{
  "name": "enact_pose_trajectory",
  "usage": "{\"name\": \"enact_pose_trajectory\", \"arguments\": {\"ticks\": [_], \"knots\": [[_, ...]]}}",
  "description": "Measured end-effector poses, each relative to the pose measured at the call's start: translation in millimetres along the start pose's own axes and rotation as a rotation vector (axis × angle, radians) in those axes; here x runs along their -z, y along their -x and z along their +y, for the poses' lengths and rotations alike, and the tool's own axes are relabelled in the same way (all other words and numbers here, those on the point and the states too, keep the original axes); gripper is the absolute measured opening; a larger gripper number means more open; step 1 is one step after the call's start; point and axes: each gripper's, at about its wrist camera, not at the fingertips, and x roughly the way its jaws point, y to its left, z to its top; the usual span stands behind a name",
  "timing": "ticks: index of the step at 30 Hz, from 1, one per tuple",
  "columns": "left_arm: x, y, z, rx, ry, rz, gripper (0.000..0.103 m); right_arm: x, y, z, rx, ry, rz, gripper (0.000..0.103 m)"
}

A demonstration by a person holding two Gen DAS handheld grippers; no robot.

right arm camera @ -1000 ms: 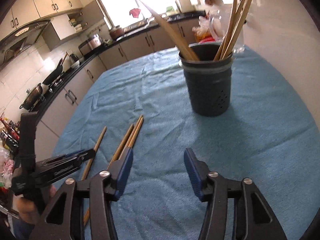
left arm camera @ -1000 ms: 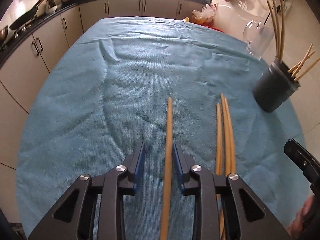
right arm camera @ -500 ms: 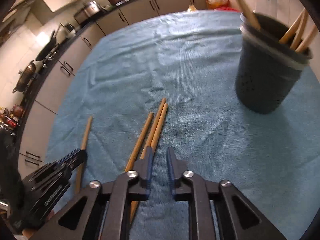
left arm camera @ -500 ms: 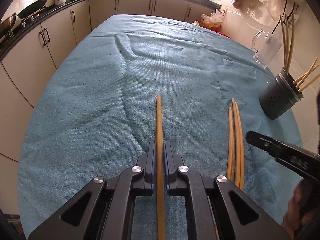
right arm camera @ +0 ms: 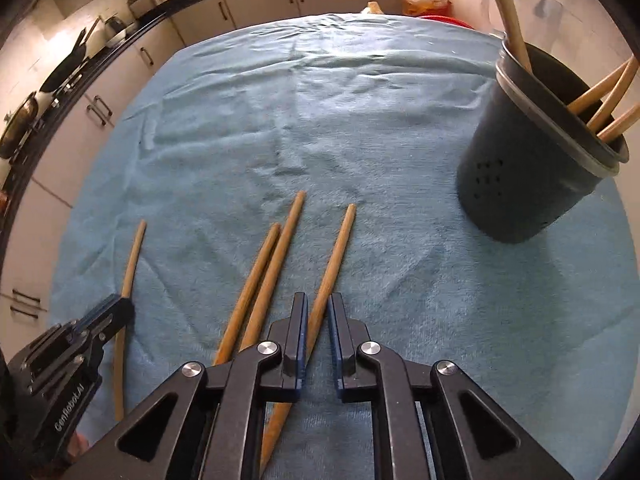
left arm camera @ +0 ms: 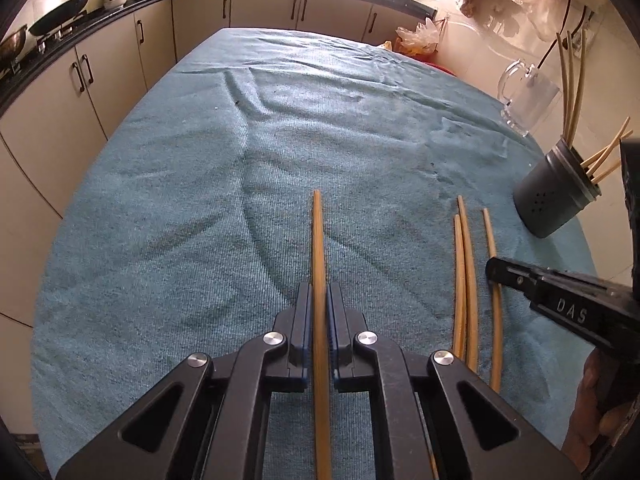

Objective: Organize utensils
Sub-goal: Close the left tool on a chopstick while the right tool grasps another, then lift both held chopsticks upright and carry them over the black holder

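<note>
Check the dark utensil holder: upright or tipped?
Upright: the utensil holder stands on its base on the blue cloth, chopsticks inside.

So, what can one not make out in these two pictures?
- Left wrist view: near end of the chopstick in the left gripper, cut by the bottom edge.
- Right wrist view: whether the right gripper clamps the rightmost chopstick; its fingers cover the contact.
- Same view: holder depth, hidden by its wall.

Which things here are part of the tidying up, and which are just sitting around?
For the job:
- loose chopsticks
- dark holder
- left gripper, shut on one chopstick
- right gripper

Just lying about:
- glass mug
- blue cloth
- pans
</note>
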Motion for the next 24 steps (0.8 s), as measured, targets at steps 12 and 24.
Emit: {"name": "enact_pose_trajectory", "arguments": {"ticks": [12, 24], "knots": [[-9, 25, -7, 0.079, -0.013, -0.076, 0.006, 2, 31, -14, -0.156, -0.047, -0.103, 0.007], [-7, 127, -29, 0.163, -0.049, -0.314, 0.006, 60, 156, -7, -0.272, 0.07, -0.555, 0.007]]}}
